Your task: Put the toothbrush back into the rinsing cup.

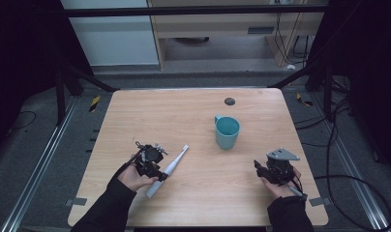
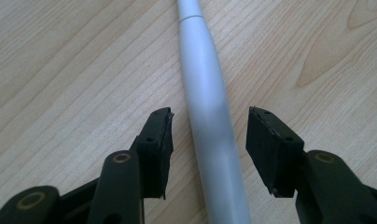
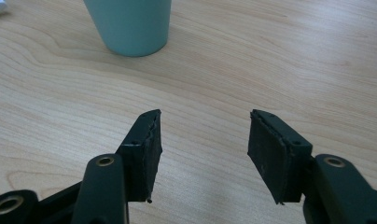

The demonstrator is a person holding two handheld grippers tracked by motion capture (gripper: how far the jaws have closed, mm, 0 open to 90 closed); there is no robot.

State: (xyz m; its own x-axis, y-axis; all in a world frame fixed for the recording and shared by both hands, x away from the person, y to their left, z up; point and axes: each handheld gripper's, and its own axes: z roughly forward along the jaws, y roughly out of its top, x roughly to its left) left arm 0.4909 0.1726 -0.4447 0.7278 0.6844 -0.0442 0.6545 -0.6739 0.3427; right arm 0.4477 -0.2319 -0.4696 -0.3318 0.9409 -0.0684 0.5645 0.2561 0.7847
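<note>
**Grasp Approach: Electric Toothbrush**

At lower left of the high view, the left gripper [image 1: 157, 168] straddles the white electric toothbrush [image 1: 168, 168], which lies flat on the table [image 1: 193, 104]. In the left gripper view the handle [image 2: 210, 112] sits between the jaws, pads clear on both sides: released, not yet grasping. Judged step: pre-grasp. Next move: close squarely on the handle. Right of centre stands the teal cup [image 1: 227, 131]. At lower right, the right gripper [image 1: 261, 169] is released, holding nothing.
</note>
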